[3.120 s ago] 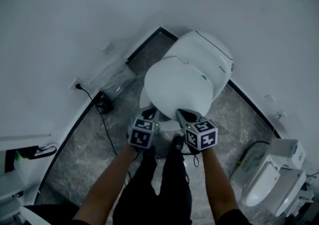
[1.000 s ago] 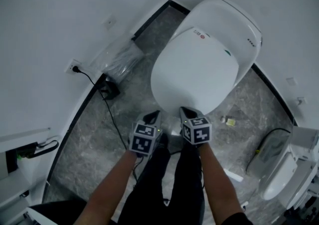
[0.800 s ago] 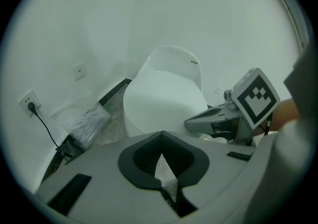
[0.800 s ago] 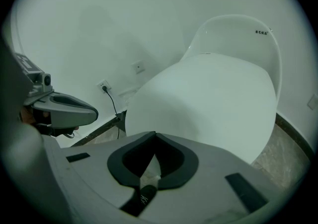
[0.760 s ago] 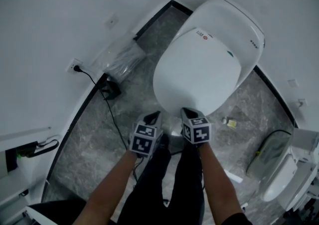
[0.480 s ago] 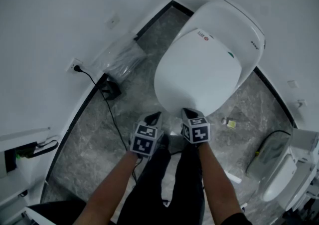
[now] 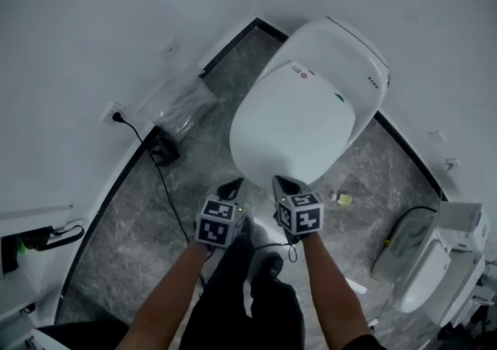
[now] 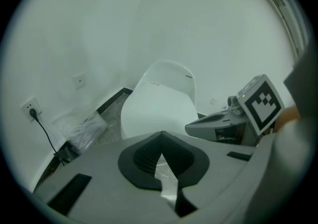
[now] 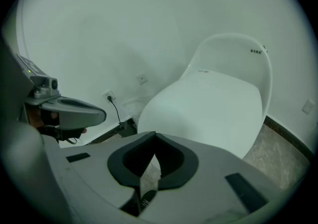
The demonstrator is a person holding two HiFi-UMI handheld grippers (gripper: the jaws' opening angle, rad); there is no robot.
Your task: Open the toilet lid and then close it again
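My left claw (image 8: 161, 136) is clenched on nothing, tips pinched together. My right claw (image 9: 154, 136) is right beside it and the same: shut tight, empty. Both hang just off the front edge of the toilet lid (image 7: 299, 127), pointing down at it and, as far as I can tell, not touching.

Here is the change. A few seconds back that lid was tilted partway up with both claws at its front lip. Now it lies flat down over the bowl, snug against the back of the toilet (image 7: 353, 50). In the last second my claws have come up and off the rim.

So the lid reads as closed again, and I judge the open-and-shut is done, with only backing away left.

Further out, a black cable (image 7: 159, 178) runs across the grey stone floor (image 7: 116, 247) from a wall socket (image 7: 116, 116).
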